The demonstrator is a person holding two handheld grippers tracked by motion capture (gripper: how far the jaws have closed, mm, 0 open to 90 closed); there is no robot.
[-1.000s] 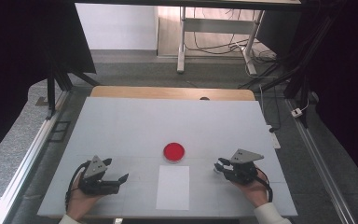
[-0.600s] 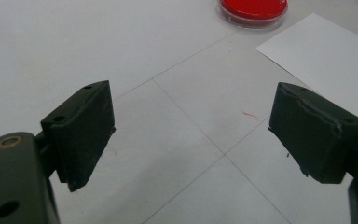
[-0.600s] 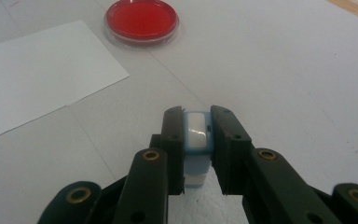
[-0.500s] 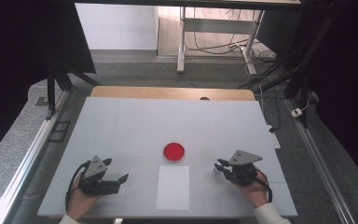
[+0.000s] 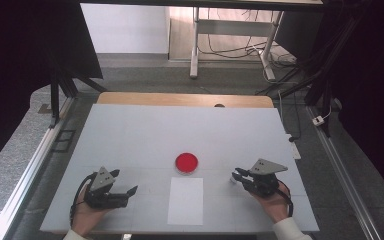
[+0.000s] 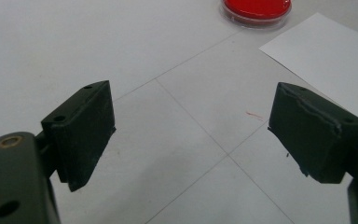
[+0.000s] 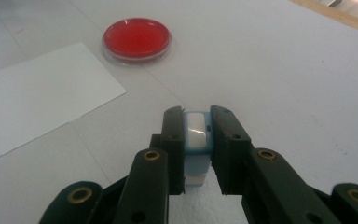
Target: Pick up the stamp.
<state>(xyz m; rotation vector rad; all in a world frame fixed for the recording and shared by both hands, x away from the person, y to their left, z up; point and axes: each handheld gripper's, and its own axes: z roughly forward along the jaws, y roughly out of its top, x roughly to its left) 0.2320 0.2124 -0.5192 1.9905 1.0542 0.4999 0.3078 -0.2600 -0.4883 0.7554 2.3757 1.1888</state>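
My right gripper (image 7: pixel 196 128) is shut on a small pale-blue and white block (image 7: pixel 196 133); its pads press both sides of it, low over the white table. In the high view this right gripper (image 5: pixel 238 176) sits at the table's front right, its jaws having just closed on the block. A red petri dish (image 5: pixel 186 162) (image 7: pixel 136 38) (image 6: pixel 257 8) lies mid-table, left of and beyond the right gripper. A white paper sheet (image 5: pixel 186 200) (image 7: pixel 32 98) (image 6: pixel 326 70) lies in front of the dish. My left gripper (image 5: pixel 131 192) (image 6: pixel 191 135) rests at the front left, open, with nothing between its pads.
The white table (image 5: pixel 145 135) has a wooden strip (image 5: pixel 180 99) along its far edge. Metal frame rails (image 5: pixel 25 175) run along both sides. A desk leg and cables (image 5: pixel 240 50) stand on the floor beyond the table.
The right gripper's jaws have drawn together onto the small block. Both hands stay where they were.
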